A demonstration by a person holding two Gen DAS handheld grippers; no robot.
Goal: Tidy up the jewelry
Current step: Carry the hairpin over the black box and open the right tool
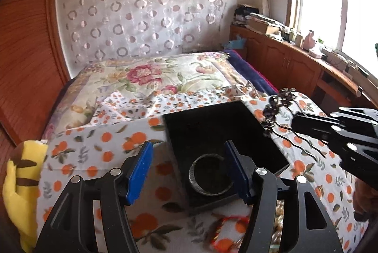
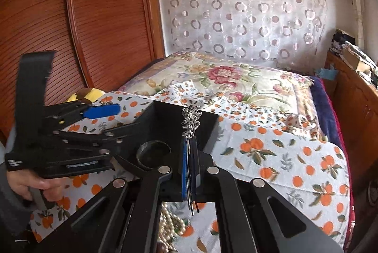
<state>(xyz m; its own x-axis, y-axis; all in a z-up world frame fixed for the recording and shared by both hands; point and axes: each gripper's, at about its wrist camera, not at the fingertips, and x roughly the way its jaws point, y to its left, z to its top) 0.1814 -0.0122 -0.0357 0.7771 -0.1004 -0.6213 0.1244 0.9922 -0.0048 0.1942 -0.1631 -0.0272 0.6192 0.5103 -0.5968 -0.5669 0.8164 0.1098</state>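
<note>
A black jewelry tray (image 1: 212, 127) (image 2: 163, 120) lies on the orange-print bedspread. In its near end rests a dark, silver-rimmed bangle (image 1: 209, 178) (image 2: 153, 152). My left gripper (image 1: 189, 165) (image 2: 115, 121) hovers over that end with its blue pads (image 1: 139, 172) wide apart; the bangle shows beside the right pad, and neither pad presses on it. My right gripper (image 2: 190, 158) (image 1: 295, 121) is shut on a silver hairpin (image 2: 191, 120) (image 1: 276, 108). The hairpin's flowered head points ahead over the tray's right edge, and its prongs stick out behind the pads.
A pearl necklace (image 2: 170, 224) (image 1: 280, 212) and a red-orange bracelet (image 1: 226, 229) lie on the spread just under the grippers. A yellow plush toy (image 1: 21, 182) sits at the bed's left edge. A person's hand (image 2: 28, 184) grips the left gripper's handle. Wooden cabinets (image 1: 290, 59) run along the right.
</note>
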